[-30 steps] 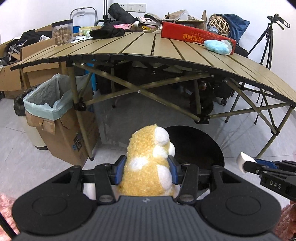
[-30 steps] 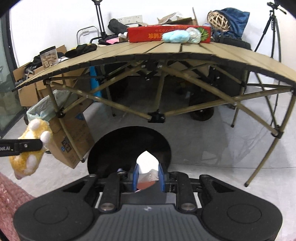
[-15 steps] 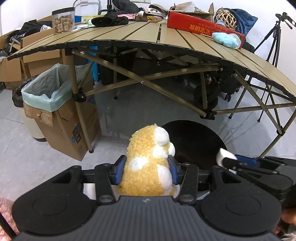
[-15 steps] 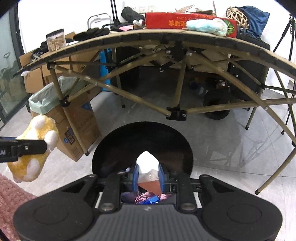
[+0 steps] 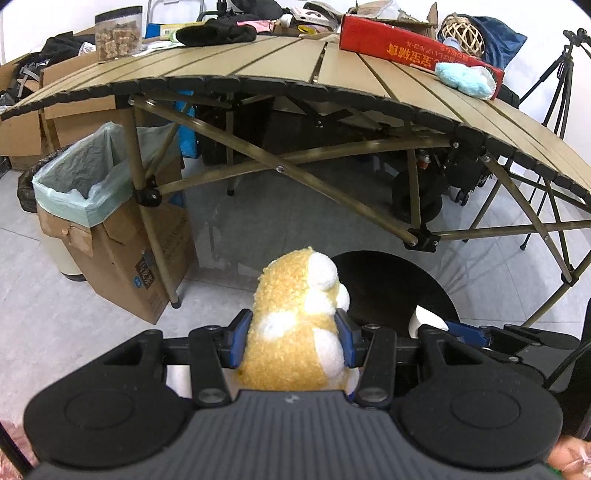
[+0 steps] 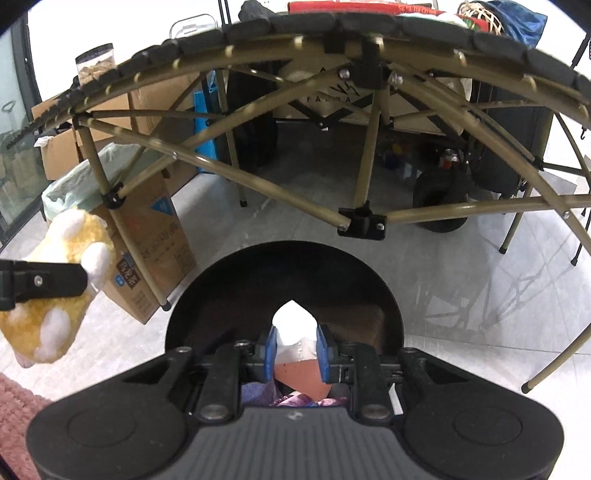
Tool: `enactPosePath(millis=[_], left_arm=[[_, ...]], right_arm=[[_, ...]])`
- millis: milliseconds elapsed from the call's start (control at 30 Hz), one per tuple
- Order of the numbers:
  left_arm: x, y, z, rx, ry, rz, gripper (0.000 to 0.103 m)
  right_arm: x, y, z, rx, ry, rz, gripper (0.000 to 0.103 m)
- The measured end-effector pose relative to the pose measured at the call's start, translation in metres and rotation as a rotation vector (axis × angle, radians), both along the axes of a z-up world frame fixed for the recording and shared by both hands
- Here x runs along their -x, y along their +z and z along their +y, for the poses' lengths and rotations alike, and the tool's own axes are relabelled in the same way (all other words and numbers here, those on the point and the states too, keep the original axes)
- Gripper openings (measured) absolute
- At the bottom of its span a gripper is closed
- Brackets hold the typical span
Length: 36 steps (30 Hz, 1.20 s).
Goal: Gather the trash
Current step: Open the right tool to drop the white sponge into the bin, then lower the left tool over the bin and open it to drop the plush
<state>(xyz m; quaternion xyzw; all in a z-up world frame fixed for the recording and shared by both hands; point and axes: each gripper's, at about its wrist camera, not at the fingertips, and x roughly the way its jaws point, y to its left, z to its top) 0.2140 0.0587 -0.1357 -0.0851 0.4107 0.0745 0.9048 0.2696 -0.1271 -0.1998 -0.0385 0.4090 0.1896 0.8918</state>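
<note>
A yellow and white plush toy (image 5: 295, 325) sits squeezed between the blue pads of my left gripper (image 5: 291, 341), held above the floor left of a round black bin (image 5: 388, 284). The same toy (image 6: 55, 288) shows at the left edge of the right wrist view. My right gripper (image 6: 294, 350) is shut on a crumpled white tissue (image 6: 293, 328) and hangs right over the open black bin (image 6: 221, 295), where coloured wrappers (image 6: 291, 398) and something reddish-brown lie. In the left wrist view the right gripper (image 5: 436, 326) with its tissue (image 5: 419, 319) reaches in over the bin's right rim.
A folding slatted table (image 5: 258, 70) stands just behind the bin; its crossed leg struts (image 6: 362, 221) hang low over it. A cardboard box lined with a pale green bag (image 5: 85, 177) stands on the left. The table carries a red box (image 5: 406, 44), a blue fluffy item (image 5: 463, 79) and a jar (image 5: 118, 35).
Both grippers have come closer to the table and lower toward the black bin. The right one with the tissue has moved from beside the bin to over its opening. Both grips are unchanged.
</note>
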Motion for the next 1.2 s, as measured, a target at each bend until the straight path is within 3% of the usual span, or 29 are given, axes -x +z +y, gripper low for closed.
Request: enactPosePath(millis=[100,267,367,467,533,600,767,1200], left_arm=[[-0.002,-0.002,-0.001,0.0,-0.003,0.01,0.047],[0.0,-0.003,0.002,-0.002,0.005,0.011,0.047],[0.0,-0.003,0.005,0.007,0.015,0.016,0.047],[0.001,-0.003,0.007,0.015,0.016,0.014,0.047],[0.002,-0.002,0.006,0.013,0.014,0.007,0.047],[0.003,-0.001,0.006,0.012,0.016,0.005,0.047],[0.003,-0.001,0.008,0.016,0.024,0.005,0.047],[0.003,-0.001,0.007,0.013,0.021,0.001,0.047]], right_arm=[[-0.005,-0.004,0.0,-0.003,0.007,0.009,0.023],[-0.009,-0.009,0.001,-0.01,0.012,0.032,0.037],[-0.009,-0.008,0.001,-0.007,0.006,0.036,0.04],[-0.011,-0.009,0.0,0.0,-0.006,0.044,0.06],[-0.011,-0.009,0.0,0.012,-0.022,0.041,0.086],[-0.012,-0.008,-0.002,0.019,-0.04,0.031,0.095],[-0.015,-0.009,-0.007,0.004,-0.067,0.059,0.103],[-0.014,-0.009,-0.005,0.053,-0.062,0.067,0.103]])
